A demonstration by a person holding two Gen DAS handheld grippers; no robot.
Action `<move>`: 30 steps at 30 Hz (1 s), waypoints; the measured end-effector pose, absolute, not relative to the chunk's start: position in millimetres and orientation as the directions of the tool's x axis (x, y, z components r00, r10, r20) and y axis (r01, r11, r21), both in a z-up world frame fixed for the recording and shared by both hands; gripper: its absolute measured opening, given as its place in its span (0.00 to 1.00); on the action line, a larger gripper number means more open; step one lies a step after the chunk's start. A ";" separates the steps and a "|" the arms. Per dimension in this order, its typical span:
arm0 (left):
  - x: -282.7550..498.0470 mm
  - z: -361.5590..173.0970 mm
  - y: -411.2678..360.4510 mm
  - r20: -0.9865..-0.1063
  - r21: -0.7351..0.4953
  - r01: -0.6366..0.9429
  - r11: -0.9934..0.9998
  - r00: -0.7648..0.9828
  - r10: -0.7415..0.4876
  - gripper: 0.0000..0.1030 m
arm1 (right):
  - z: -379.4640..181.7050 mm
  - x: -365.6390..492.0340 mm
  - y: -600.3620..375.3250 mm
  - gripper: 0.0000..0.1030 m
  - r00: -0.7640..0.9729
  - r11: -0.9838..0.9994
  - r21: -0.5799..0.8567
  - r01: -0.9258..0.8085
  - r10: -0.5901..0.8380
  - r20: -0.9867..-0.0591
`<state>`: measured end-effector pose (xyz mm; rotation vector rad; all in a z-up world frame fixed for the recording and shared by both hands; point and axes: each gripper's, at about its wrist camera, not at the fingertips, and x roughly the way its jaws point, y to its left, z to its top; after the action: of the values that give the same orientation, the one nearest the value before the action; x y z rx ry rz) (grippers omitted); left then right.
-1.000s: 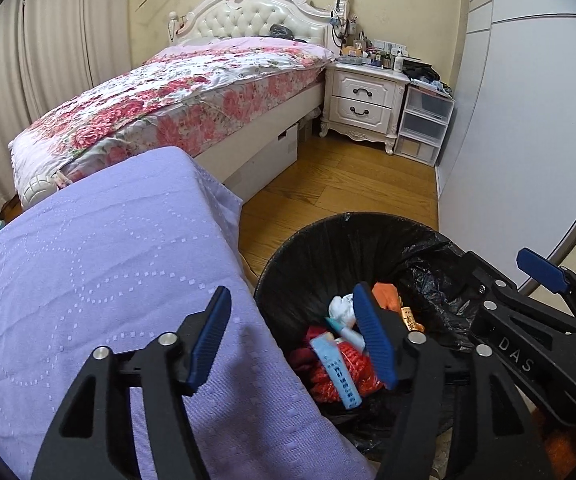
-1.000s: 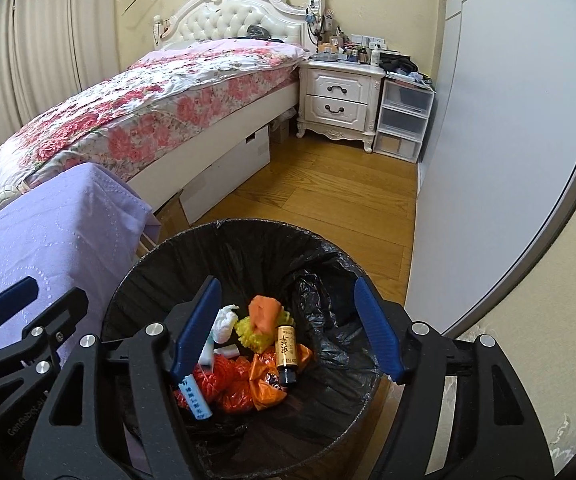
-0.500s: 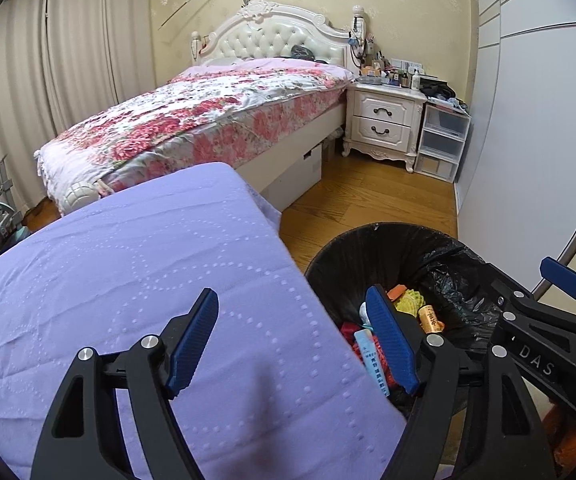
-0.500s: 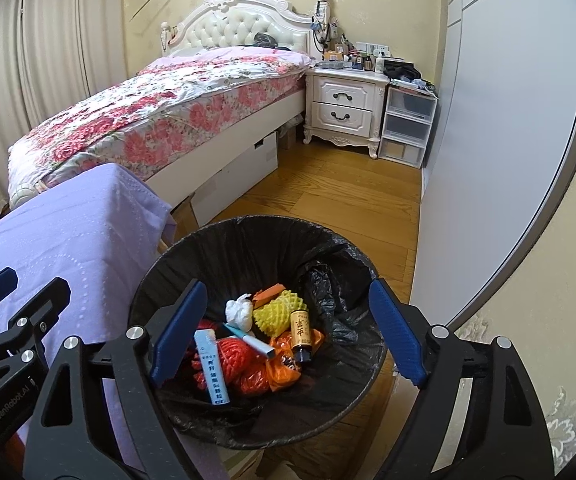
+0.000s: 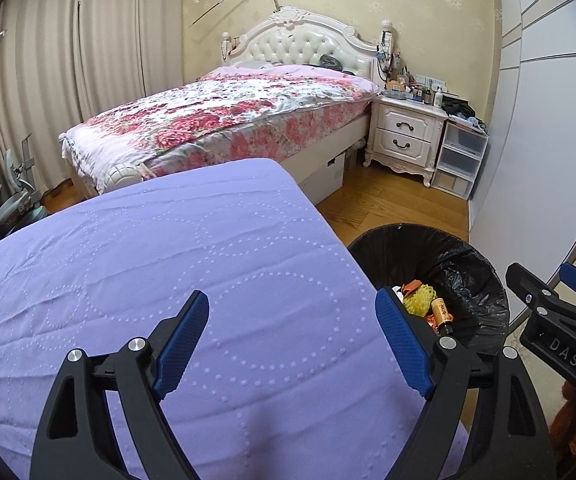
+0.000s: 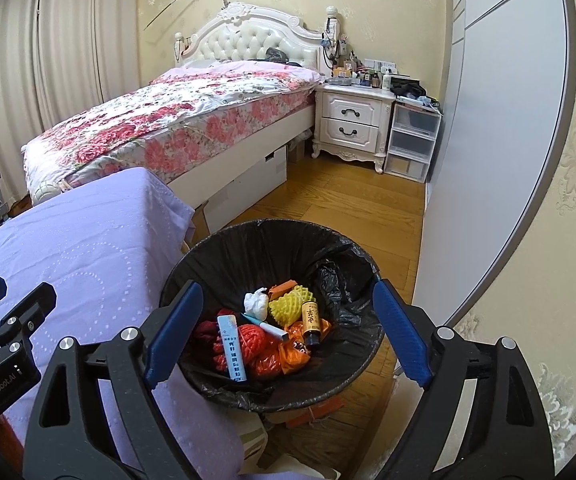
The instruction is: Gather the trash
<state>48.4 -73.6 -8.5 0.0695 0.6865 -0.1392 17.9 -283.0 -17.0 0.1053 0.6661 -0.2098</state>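
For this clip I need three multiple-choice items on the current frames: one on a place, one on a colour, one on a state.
1. Where does the trash bin stand?
A. on the bed
B. on the wooden floor beside the purple-covered table
C. on the nightstand

2. What colour is the bin liner?
A. white
B. blue
C. black

3. How are the right tongs?
A. open, holding nothing
B. shut on a bottle
C. shut on the liner

Answers:
1 B: the purple cloth lies just left of the bin, with floor behind.
2 C: black plastic folds over the rim.
3 A: the blue pads stand wide apart above the bin.
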 end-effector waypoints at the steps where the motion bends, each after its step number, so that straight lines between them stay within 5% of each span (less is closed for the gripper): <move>1: 45.6 -8.0 -70.8 -0.633 0.019 0.149 0.989 0.767 -0.103 0.81 | -16.0 15.1 -281.0 0.83 0.769 0.974 0.031 0.224 -0.157 -0.620; 30: -3.5 15.0 -40.8 -0.569 0.018 0.093 0.995 0.820 -0.067 0.82 | 16.9 -33.2 -245.9 0.83 0.829 0.990 0.007 0.143 -0.116 -0.547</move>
<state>-3.5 -40.8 15.0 0.0455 0.6041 -0.0854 -33.2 -245.9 16.9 0.0483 0.5767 -0.1372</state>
